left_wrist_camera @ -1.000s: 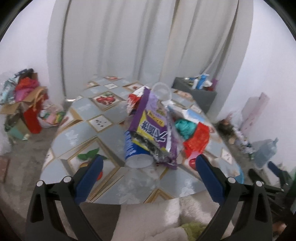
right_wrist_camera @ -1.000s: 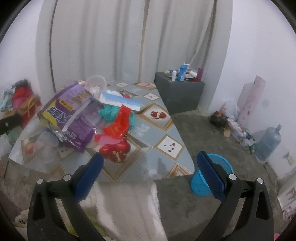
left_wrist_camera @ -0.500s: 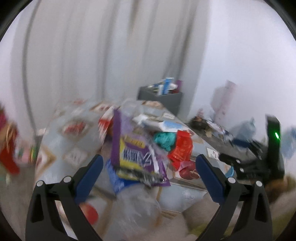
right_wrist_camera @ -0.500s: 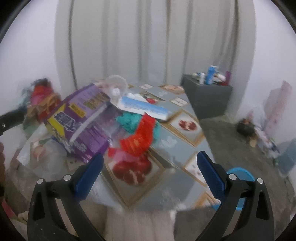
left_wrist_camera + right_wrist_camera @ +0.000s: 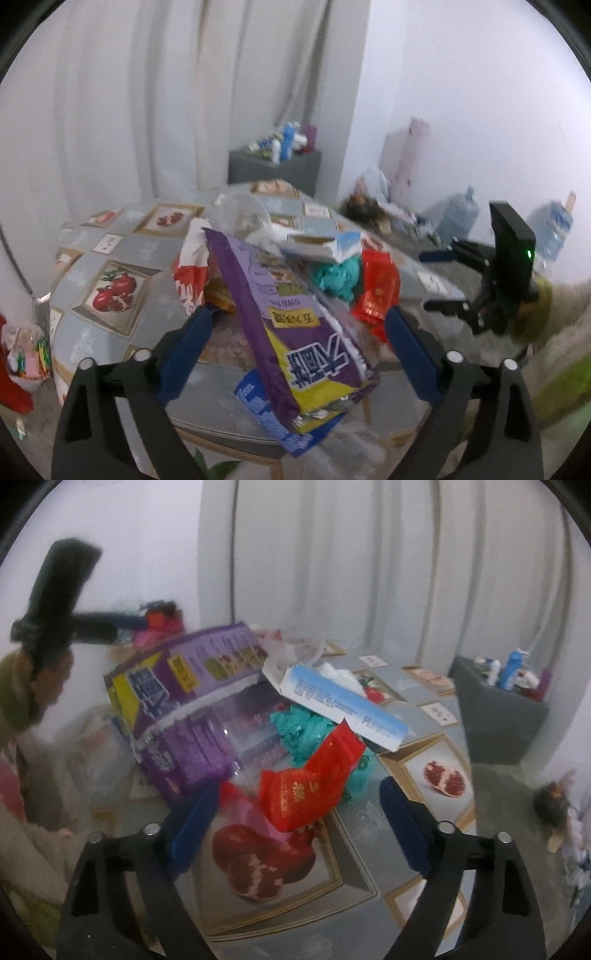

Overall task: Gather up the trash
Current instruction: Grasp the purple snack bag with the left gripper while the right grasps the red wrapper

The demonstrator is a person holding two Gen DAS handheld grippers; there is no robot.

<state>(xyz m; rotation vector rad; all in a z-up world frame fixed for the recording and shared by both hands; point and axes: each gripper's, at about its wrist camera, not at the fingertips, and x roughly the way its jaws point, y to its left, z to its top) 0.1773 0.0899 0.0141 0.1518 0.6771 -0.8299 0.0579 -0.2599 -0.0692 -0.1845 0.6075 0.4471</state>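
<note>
- Left gripper [image 5: 297,328]: low centre of the left wrist view, blue pads spread wide, jaws just closing a little; purple bag [image 5: 291,332] standing between the pads, no pad seen pressing on it.
- Right gripper [image 5: 297,810]: low centre of the right wrist view, pads wide apart, jaws likewise just narrowing; red packet [image 5: 314,779] lying between the pads, contact not seen.
- Trash heap: piled on a table [image 5: 122,258] covered in a grey cloth with pomegranate pictures, mid-frame in both views.
- Purple bag: tallest item, tilted, lower end at the near table edge in the left wrist view; left of centre in the right wrist view.
- Blue wrapper [image 5: 269,413]: under the purple bag's lower end, at the near edge.
- White and blue carton [image 5: 343,701]: resting on top of the heap, slanting down to the right, above the red packet.
- Teal crumpled piece [image 5: 303,727]: between the purple bag and the carton, partly under the red packet.
- Red and white wrapper [image 5: 190,273]: left of the purple bag in the left wrist view.
- Clear plastic cup [image 5: 243,214]: at the far side of the heap, blurred.
- Grey cabinet [image 5: 498,720]: right of centre in the right wrist view, well behind the table, small bottles on top.
- Curtain [image 5: 184,92]: across the upper part of the left wrist view.
- Water jugs [image 5: 454,218]: on the floor, right of centre in the left wrist view.
</note>
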